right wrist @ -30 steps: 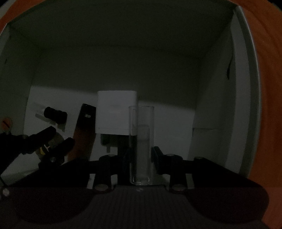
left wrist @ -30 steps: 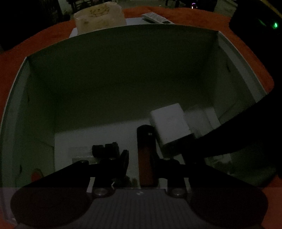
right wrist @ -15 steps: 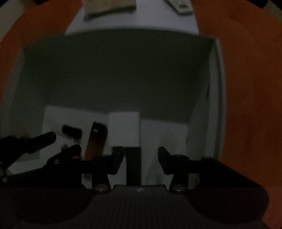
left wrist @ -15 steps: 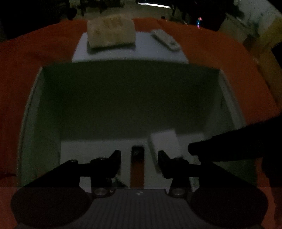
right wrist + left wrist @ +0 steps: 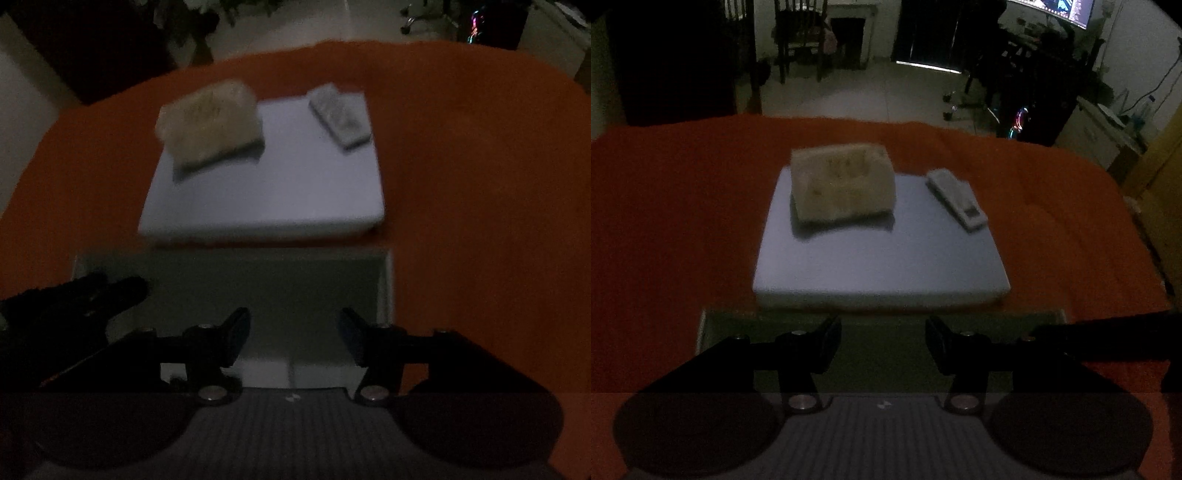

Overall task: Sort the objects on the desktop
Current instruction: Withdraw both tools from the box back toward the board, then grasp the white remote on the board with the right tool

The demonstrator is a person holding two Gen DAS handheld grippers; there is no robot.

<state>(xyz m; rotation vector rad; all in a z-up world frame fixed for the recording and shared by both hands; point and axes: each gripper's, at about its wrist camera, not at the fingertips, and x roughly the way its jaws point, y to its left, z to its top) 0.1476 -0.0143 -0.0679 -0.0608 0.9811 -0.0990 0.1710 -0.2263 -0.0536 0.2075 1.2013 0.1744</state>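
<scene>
The open white box (image 5: pixel 384 288) that took the sorted desktop objects sat at the near edge of the orange-covered table (image 5: pixel 665 221), its pale inner walls in shadow and part of its floor showing in the right wrist view. Both grippers hung above it, tilted steeply downward. The left gripper (image 5: pixel 882 341) had its black fingers apart with nothing between them. The right gripper (image 5: pixel 293 338) had jaws opening, also with nothing between them. In the right wrist view the left gripper's dark fingers (image 5: pixel 110 291) reached in over the box's left wall; in the left wrist view a dark part of the right tool crossed the lower right.

Beyond the box, just past its far wall, lay a flat, pale bluish-white lid (image 5: pixel 879 251) with rounded corners. On the lid's far left corner rested a cream, soft-looking tissue pack (image 5: pixel 842 181) with a faint printed pattern. On its far right corner lay a slim, light grey remote control (image 5: pixel 956 199), set at an angle. The two were well apart.

The table cover was a fuzzy orange cloth, slightly rumpled toward the right edge. The room behind was dim, with a light tiled floor, a wooden chair (image 5: pixel 801 37) at the back, a lit screen (image 5: pixel 1052 9) at upper right and small coloured lights (image 5: pixel 1019 123) below it.
</scene>
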